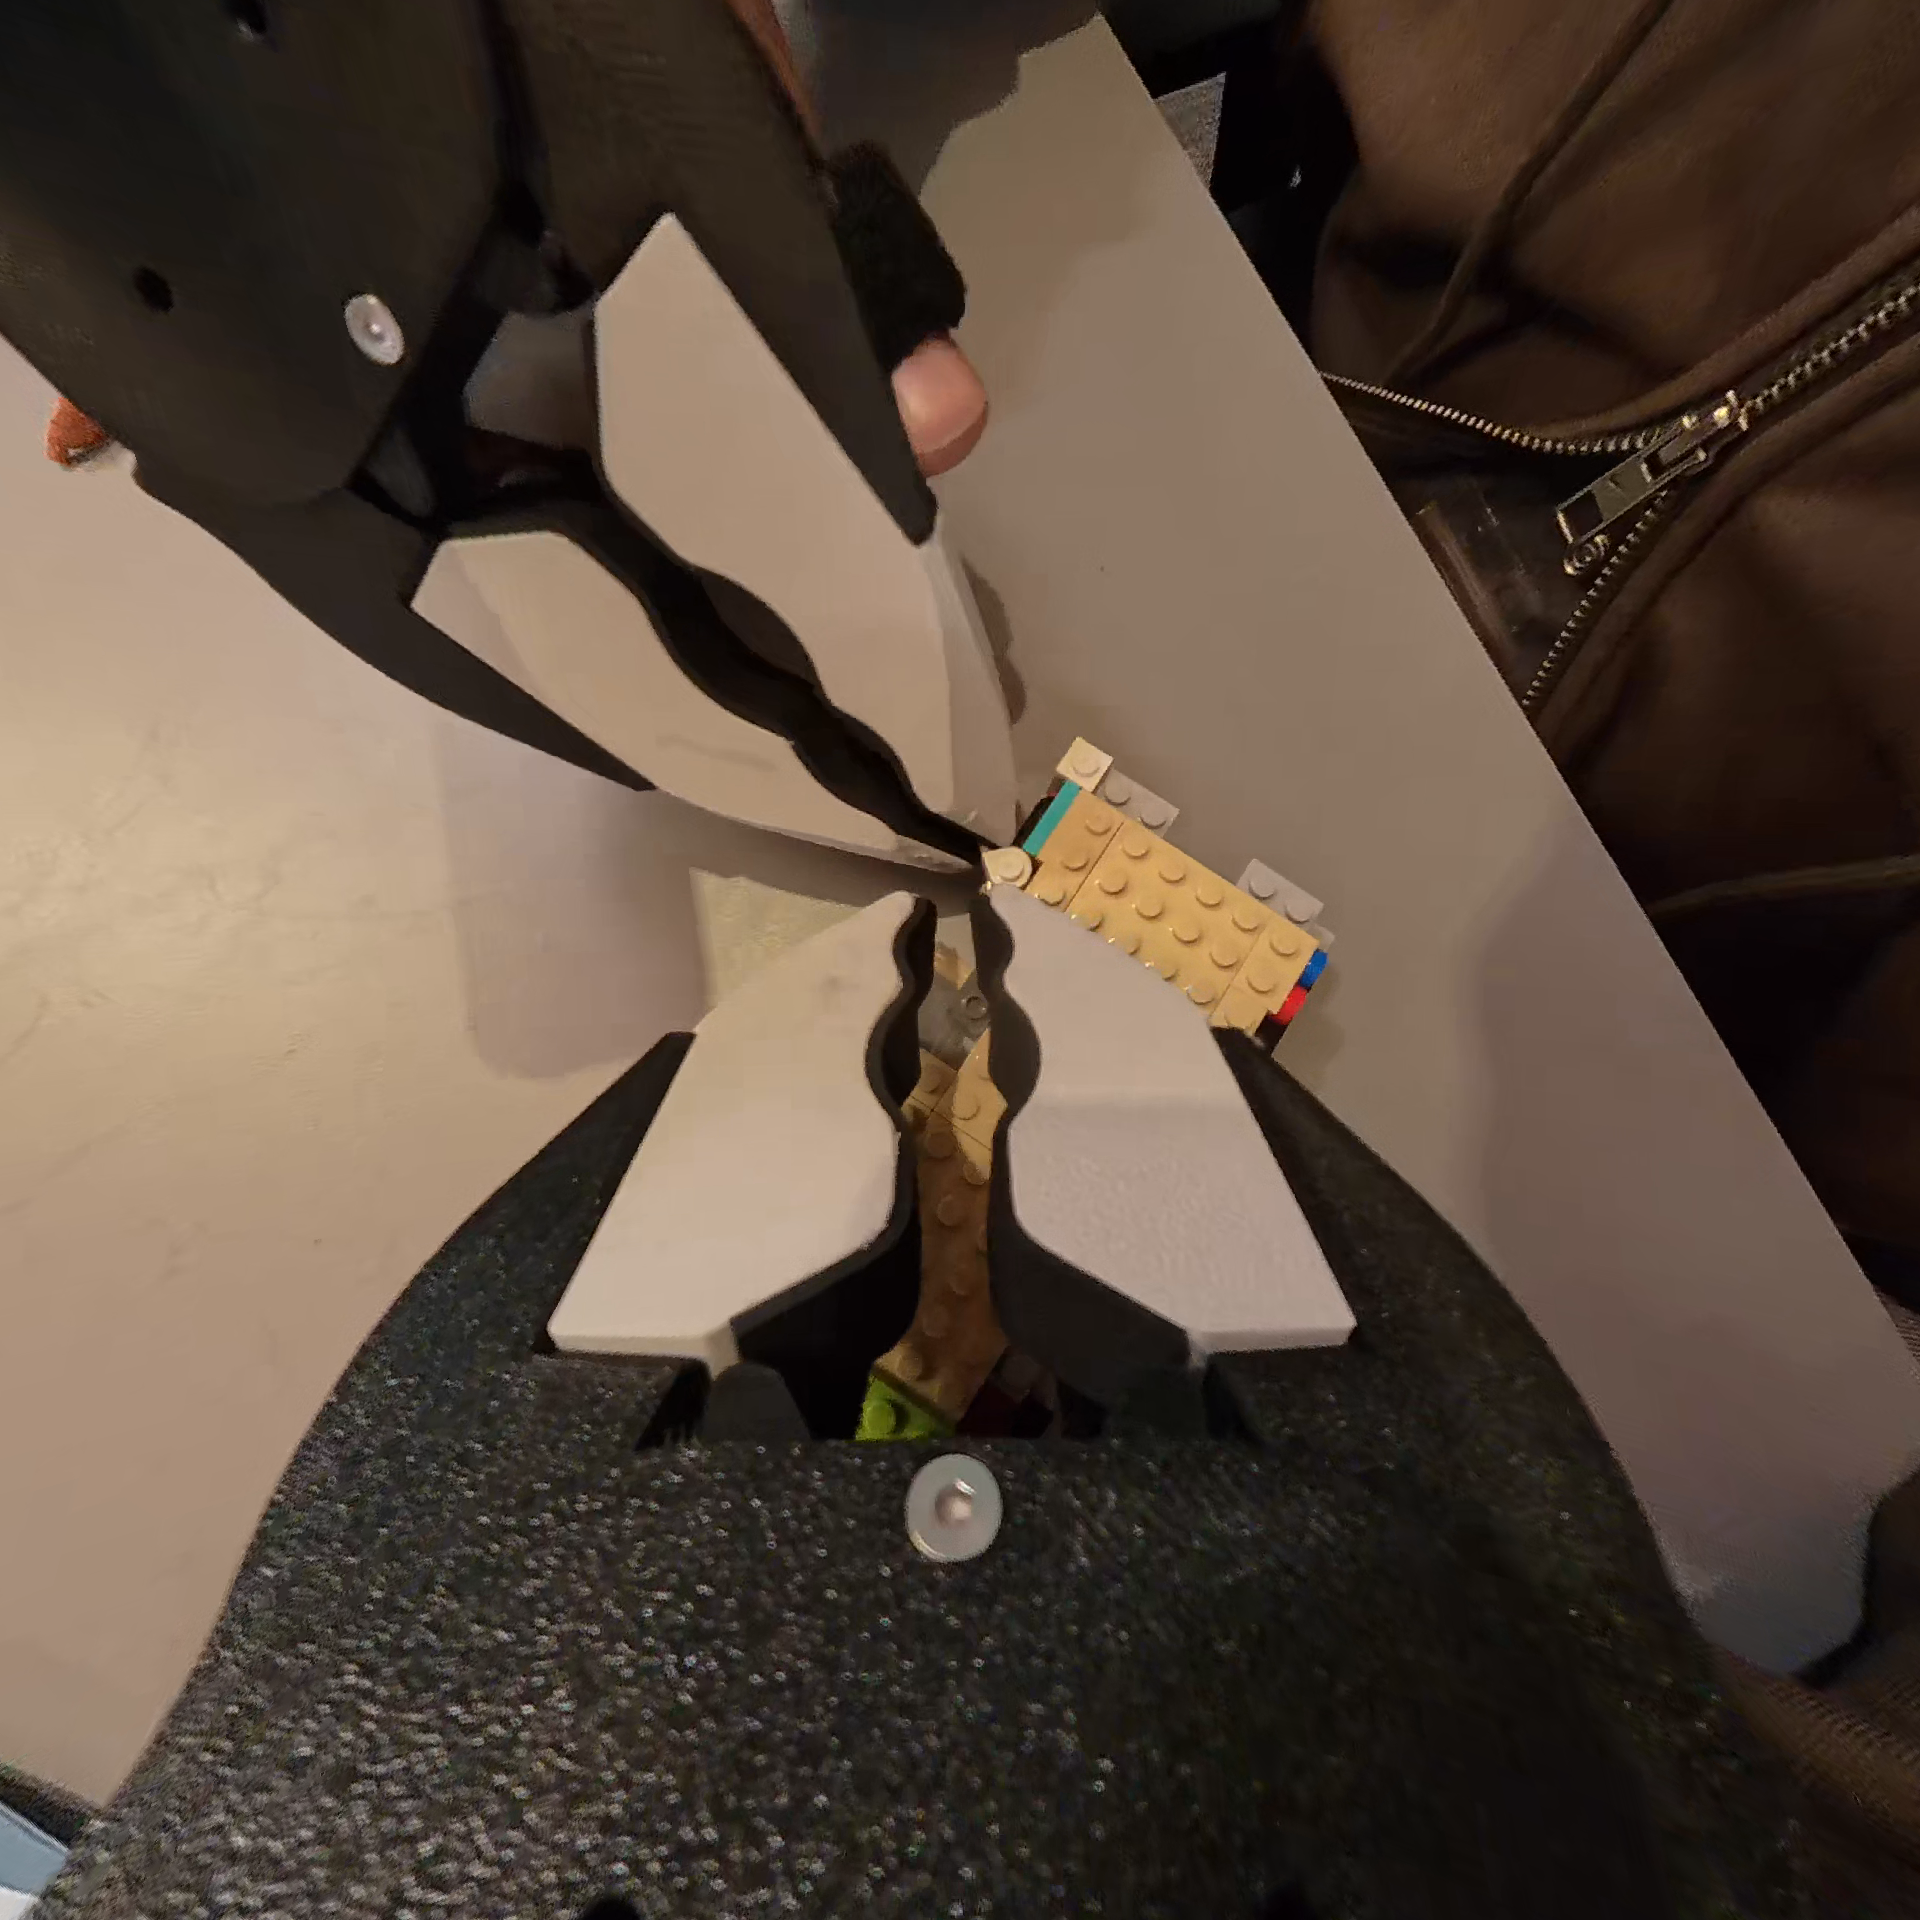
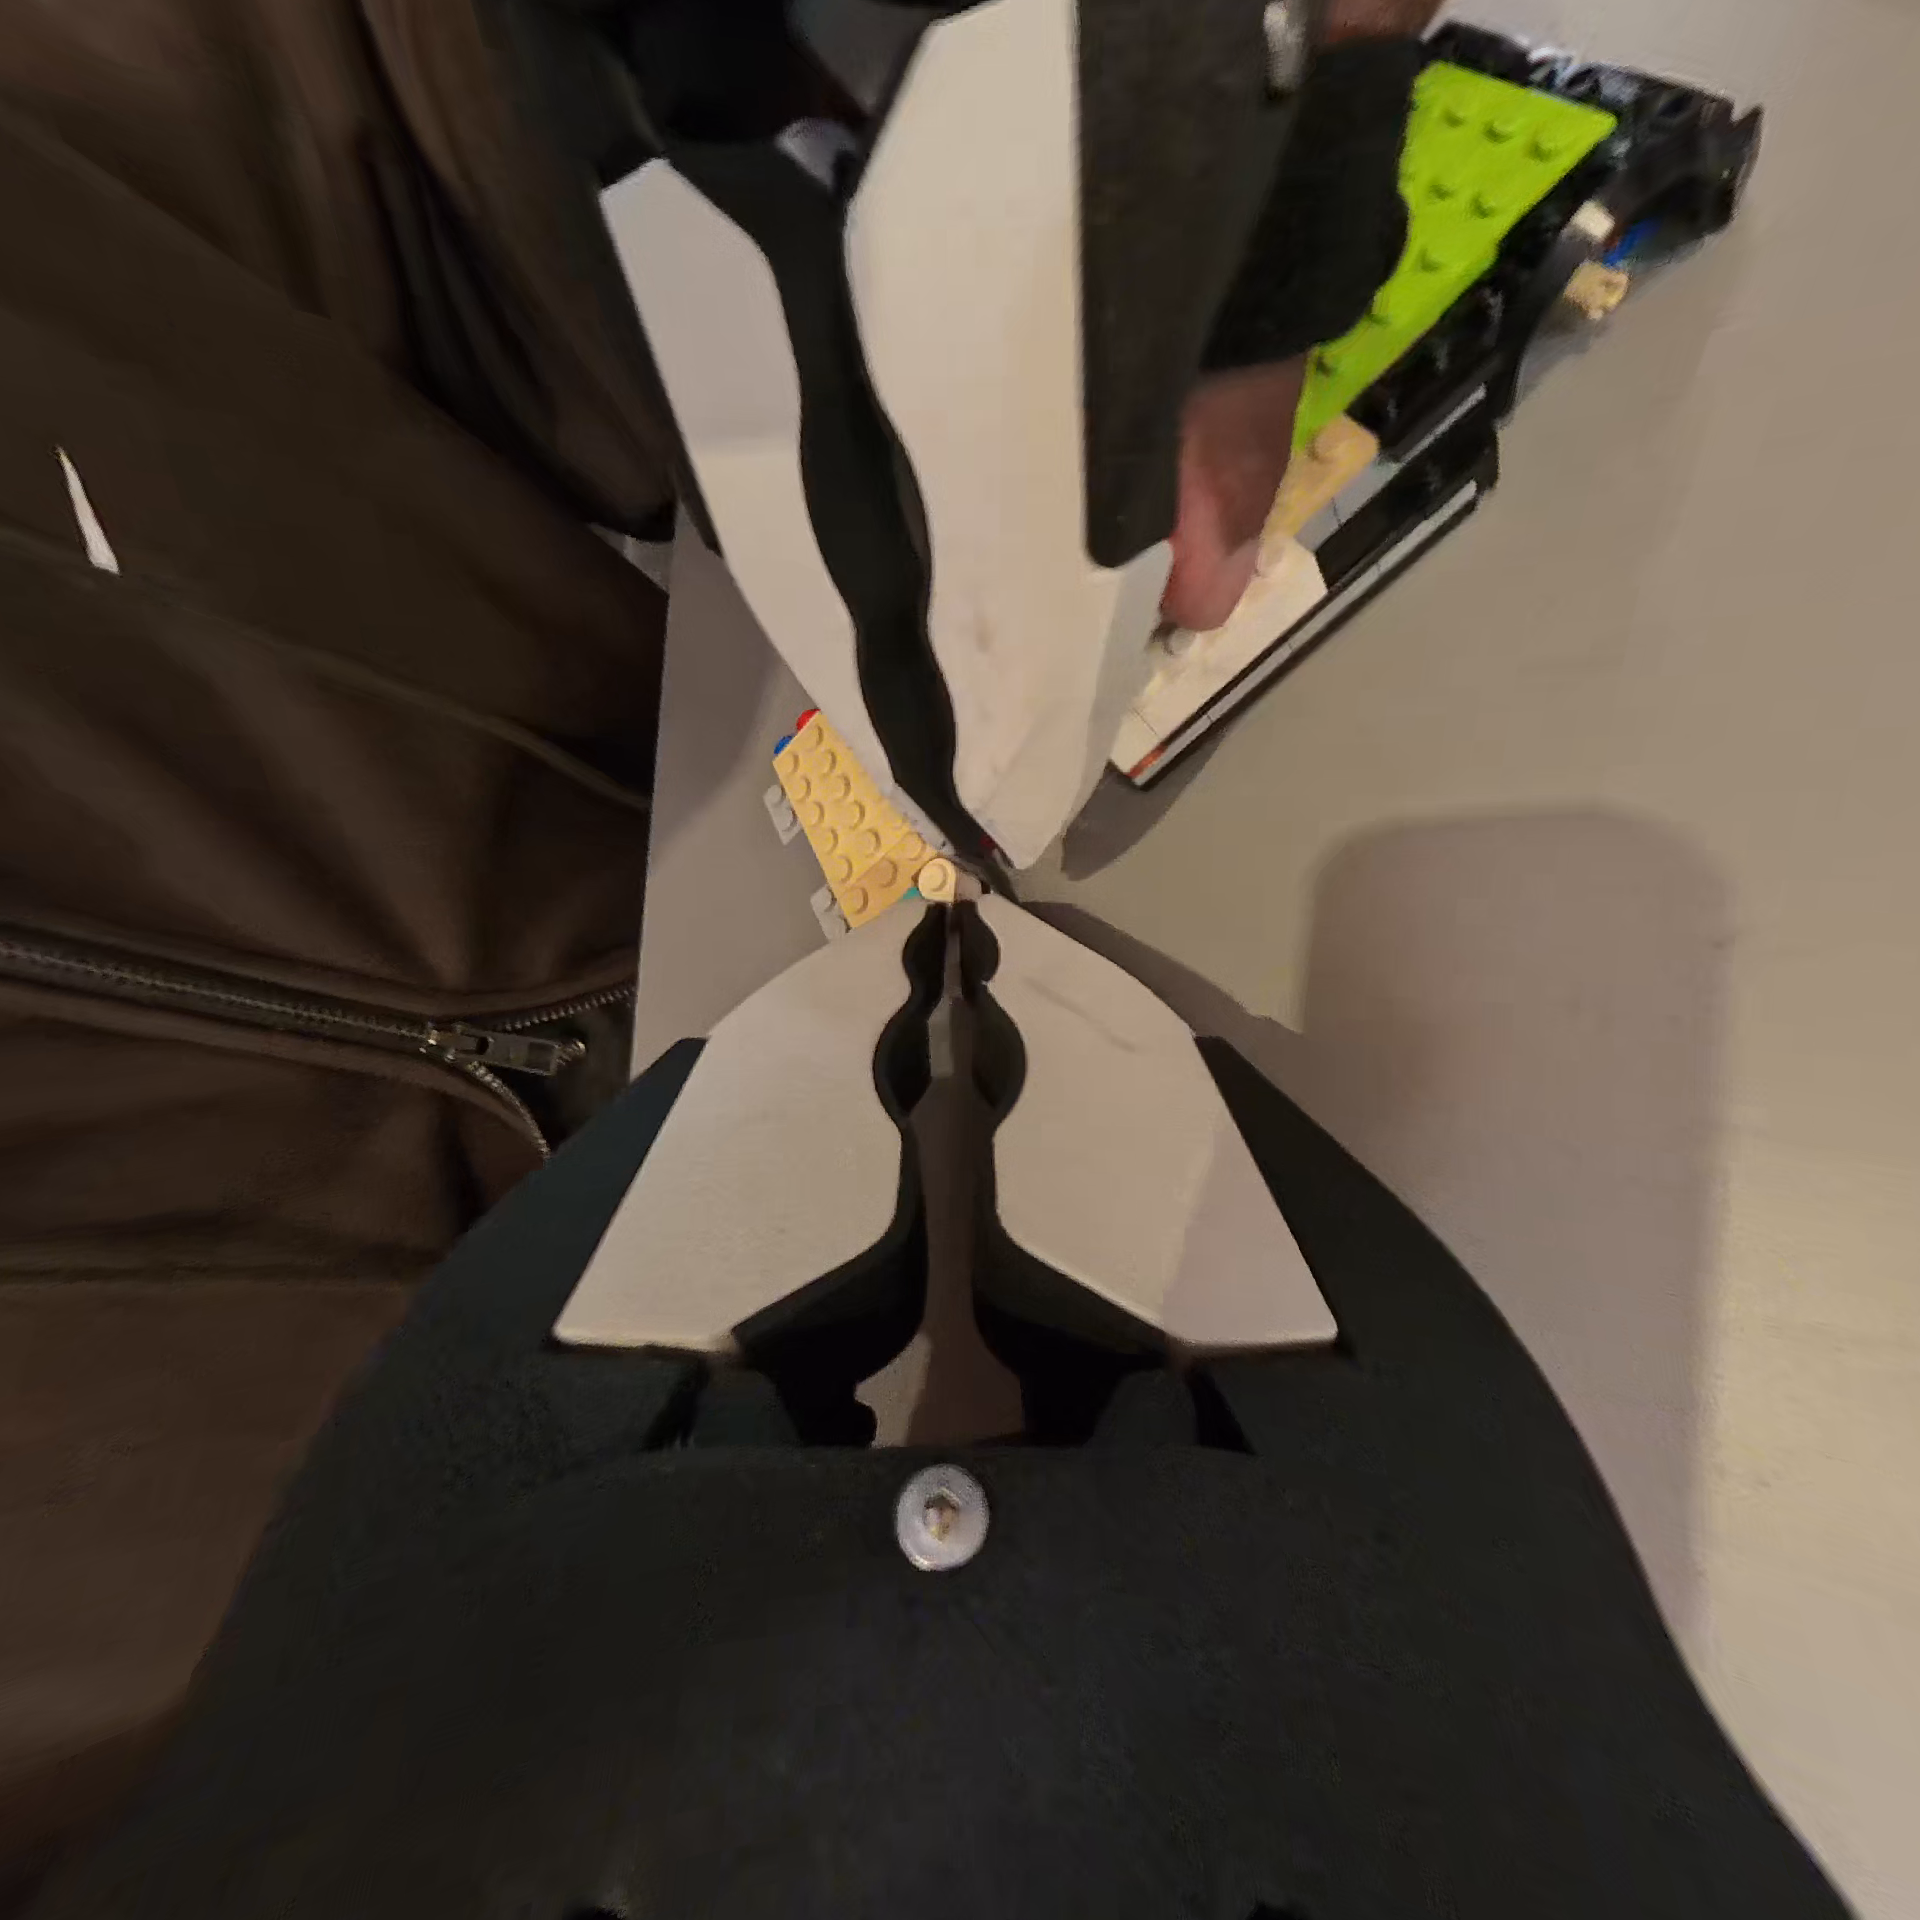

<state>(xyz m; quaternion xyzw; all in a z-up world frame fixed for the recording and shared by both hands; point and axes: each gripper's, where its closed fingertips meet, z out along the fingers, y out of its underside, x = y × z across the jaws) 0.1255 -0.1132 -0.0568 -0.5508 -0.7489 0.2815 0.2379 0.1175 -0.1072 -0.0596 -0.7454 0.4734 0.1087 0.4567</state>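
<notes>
Left gripper [image 1: 951, 914] has its jaws narrow over a tan brick build [image 1: 1174, 914] that runs between the fingers and out to 2 o'clock; whether the pads press it is hard to tell. Right gripper [image 2: 954, 914], entering the left view from 11 o'clock, has its tips nearly together at a small tan round stud [image 2: 936, 879] on the build's near corner, seemingly pinching it, though that view is blurred. The build lies on a grey table [image 1: 312, 935], just beside a brown zip jacket [image 1: 1662, 416], with a lime-and-black brick model [image 2: 1475, 208] at 1 o'clock in the right view.
</notes>
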